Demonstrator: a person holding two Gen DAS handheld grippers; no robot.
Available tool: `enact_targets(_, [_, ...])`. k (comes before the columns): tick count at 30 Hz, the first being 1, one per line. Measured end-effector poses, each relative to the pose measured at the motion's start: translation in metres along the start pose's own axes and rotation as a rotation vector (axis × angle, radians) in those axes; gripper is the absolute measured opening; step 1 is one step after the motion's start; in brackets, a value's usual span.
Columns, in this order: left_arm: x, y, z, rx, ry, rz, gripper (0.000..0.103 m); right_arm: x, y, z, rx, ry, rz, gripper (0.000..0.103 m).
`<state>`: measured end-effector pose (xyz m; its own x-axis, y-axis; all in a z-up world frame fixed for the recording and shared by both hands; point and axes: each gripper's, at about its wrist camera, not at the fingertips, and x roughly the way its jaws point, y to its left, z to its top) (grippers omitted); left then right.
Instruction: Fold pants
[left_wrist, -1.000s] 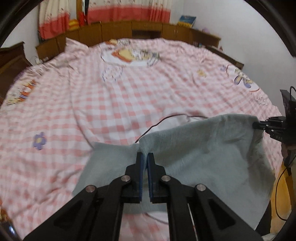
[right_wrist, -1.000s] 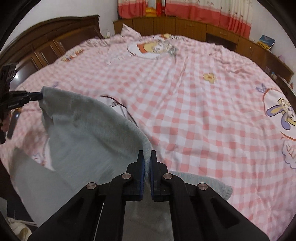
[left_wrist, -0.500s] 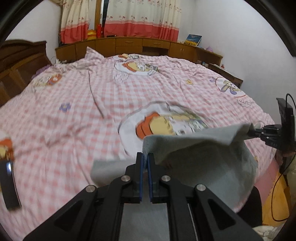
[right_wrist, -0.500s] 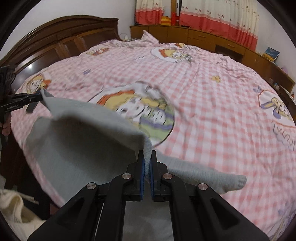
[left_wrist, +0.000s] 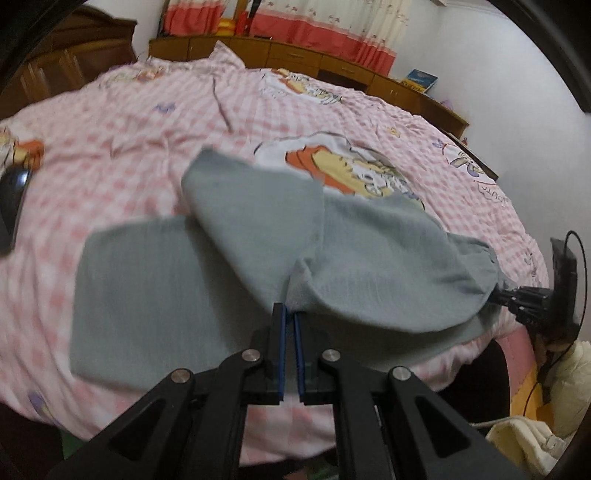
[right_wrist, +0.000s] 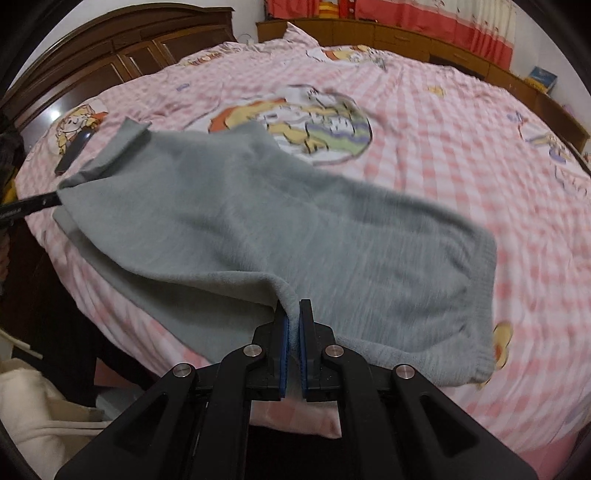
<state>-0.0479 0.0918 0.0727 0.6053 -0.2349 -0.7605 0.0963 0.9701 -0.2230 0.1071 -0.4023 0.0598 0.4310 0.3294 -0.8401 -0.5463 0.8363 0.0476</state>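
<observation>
Home bedroom: pink checked cartoon bedsheet (right_wrist: 424, 155) spread ahead of gripper, dark wooden headboard (right_wrist: 110, 74) left, curtains (left_wrist: 332, 33) above wooden cabinets (left_wrist: 314, 62) beyond.

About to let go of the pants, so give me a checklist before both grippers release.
1. Left gripper shut on pants: ok.
2. Right gripper shut on pants: ok.
3. Pants resting on bed: mostly, near edge hangs lifted: not ok.
4. Layers lined up: one part lies askew: not ok.
5. Dark object clear of pants: ok.
6. Fabric smooth: blurred, cannot tell.
</observation>
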Motion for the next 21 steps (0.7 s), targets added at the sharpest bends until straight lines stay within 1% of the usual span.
enact_targets(2, [0.002, 0.0, -0.011, 0.001, 0.012, 0.011, 0.003, 0.004, 0.002, -0.003, 0.012, 0.0, -0.01, 0.005])
enact_targets(5, [0.007, 0.003, -0.022, -0.019, 0.036, -0.007, 0.003, 0.009, 0.004, -0.004, 0.034, 0.005, -0.031, 0.005])
enact_targets(7, [0.01, 0.005, -0.025, -0.031, 0.048, -0.003, 0.004, 0.011, 0.004, -0.002, 0.054, 0.013, -0.042, 0.005])
enact_targets(9, [0.011, 0.008, -0.024, -0.055, 0.05, 0.014, 0.006, 0.01, 0.004, -0.004, 0.071, 0.014, -0.043, 0.008])
enact_targets(10, [0.011, 0.01, -0.023, -0.068, 0.052, 0.011, 0.011, 0.01, 0.005, -0.004, 0.072, 0.016, -0.043, 0.011])
enact_targets(11, [0.011, 0.011, -0.022, -0.08, 0.053, 0.005, 0.016, 0.01, 0.006, -0.005, 0.074, 0.018, -0.038, 0.016])
enact_targets(13, [0.01, 0.013, -0.021, -0.108, 0.046, -0.015, 0.039, 0.011, 0.009, -0.007, 0.076, 0.017, -0.029, 0.023])
enact_targets(14, [0.01, 0.013, -0.019, -0.115, 0.041, -0.021, 0.045, 0.012, 0.011, -0.009, 0.076, 0.016, -0.031, 0.026])
enact_targets(16, [0.01, 0.011, -0.017, -0.116, 0.025, -0.05, 0.07, 0.015, 0.014, -0.01, 0.07, 0.013, -0.048, 0.026])
enact_targets(18, [0.013, 0.008, -0.013, -0.11, 0.006, -0.073, 0.081, 0.017, 0.016, -0.009, 0.073, 0.01, -0.061, 0.027])
enact_targets(19, [0.017, 0.005, -0.01, -0.103, 0.004, -0.072, 0.083, 0.017, 0.016, -0.008, 0.075, 0.008, -0.062, 0.027])
enact_targets(21, [0.027, -0.001, -0.003, -0.094, 0.024, -0.046, 0.083, 0.017, 0.016, -0.008, 0.087, 0.003, -0.059, 0.027])
